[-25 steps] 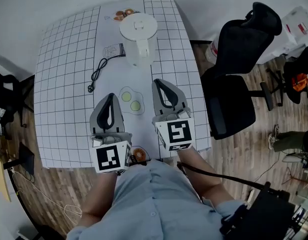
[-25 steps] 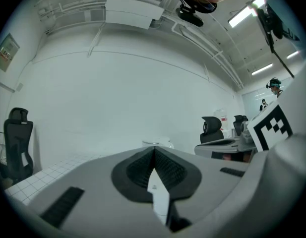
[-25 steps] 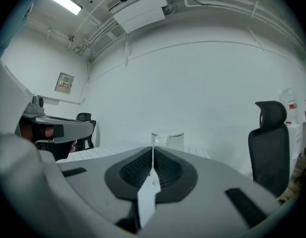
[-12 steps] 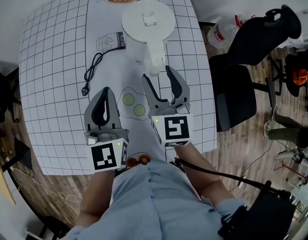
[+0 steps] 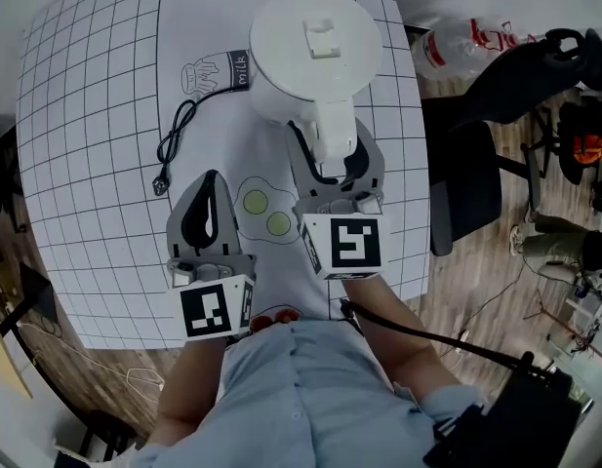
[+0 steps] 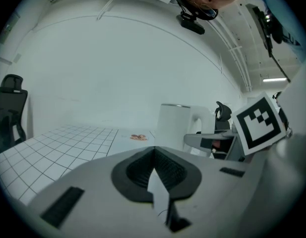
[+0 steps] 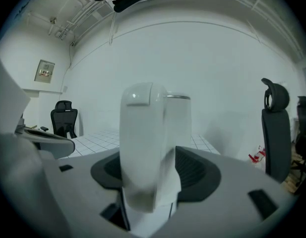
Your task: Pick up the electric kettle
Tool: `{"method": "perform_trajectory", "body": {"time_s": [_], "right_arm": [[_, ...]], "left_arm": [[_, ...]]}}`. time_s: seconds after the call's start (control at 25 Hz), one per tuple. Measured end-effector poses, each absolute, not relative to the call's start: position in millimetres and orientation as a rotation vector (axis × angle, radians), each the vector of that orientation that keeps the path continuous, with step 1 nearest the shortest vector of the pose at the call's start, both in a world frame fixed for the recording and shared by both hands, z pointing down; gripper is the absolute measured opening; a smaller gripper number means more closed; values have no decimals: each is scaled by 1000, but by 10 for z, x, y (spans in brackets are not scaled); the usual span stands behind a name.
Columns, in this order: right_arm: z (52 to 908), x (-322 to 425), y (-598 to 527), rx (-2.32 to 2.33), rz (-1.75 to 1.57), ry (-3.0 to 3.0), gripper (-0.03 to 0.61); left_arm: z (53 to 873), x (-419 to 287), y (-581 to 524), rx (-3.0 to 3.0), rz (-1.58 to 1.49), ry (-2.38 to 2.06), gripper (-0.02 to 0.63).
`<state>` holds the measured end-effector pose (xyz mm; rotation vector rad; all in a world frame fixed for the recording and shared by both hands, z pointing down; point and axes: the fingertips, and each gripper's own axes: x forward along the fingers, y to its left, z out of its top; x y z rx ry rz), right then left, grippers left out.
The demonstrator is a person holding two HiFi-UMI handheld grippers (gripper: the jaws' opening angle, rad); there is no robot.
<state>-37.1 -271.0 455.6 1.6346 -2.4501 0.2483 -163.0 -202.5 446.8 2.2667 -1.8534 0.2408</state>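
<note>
Table [image 5: 76, 115] under kettle [image 5: 315, 47], wooden floor [image 5: 476, 295]

Left forearm [image 5: 193, 383] and right forearm [image 5: 403, 344] are both stretched forward, side by side. The left gripper [image 5: 211, 177] points ahead, its jaws closed tip to tip with nothing in them. The right gripper [image 5: 330, 144] is slightly further forward. Its jaws have just been opening and now spread wide, with the kettle handle [image 7: 143, 148] between them, unclamped.
</note>
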Motion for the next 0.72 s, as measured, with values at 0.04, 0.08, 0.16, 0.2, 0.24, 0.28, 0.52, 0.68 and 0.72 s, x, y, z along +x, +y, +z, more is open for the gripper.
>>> {"method": "perform_trajectory", "body": {"time_s": [0.04, 0.08, 0.16, 0.2, 0.24, 0.28, 0.52, 0.68, 0.72], "right_arm": [[4558, -369, -2718, 1635, 247, -2450, 249], [4559, -370, -2729, 1636, 243, -2450, 249], [4556, -365, -2751, 1647, 234, -2450, 249], [4553, -360, -2759, 1655, 233, -2448, 249], [4551, -357, -2766, 1661, 235, -2445, 249], [4550, -355, -2771, 1668, 238, -2441, 249], [4551, -321, -2781, 1695, 229, -2413, 244], [4545, -311, -2770, 1696, 236, -2405, 212], [4540, -316, -2774, 1697, 240, -2404, 203]], "left_arm": [[4493, -1629, -2024, 2261, 244, -1851, 0], [4511, -1631, -2031, 2258, 245, -1851, 0], [4531, -1632, -2060, 2257, 245, -1850, 0], [4535, -1632, -2076, 2258, 243, -1849, 0], [4537, -1633, -2091, 2259, 242, -1849, 0], [4540, -1635, -2101, 2258, 241, -1849, 0], [4592, -1643, -2091, 2243, 252, -1846, 0], [4594, -1662, -2076, 2237, 255, -1852, 0], [4592, -1665, -2078, 2236, 255, -1853, 0]]}}
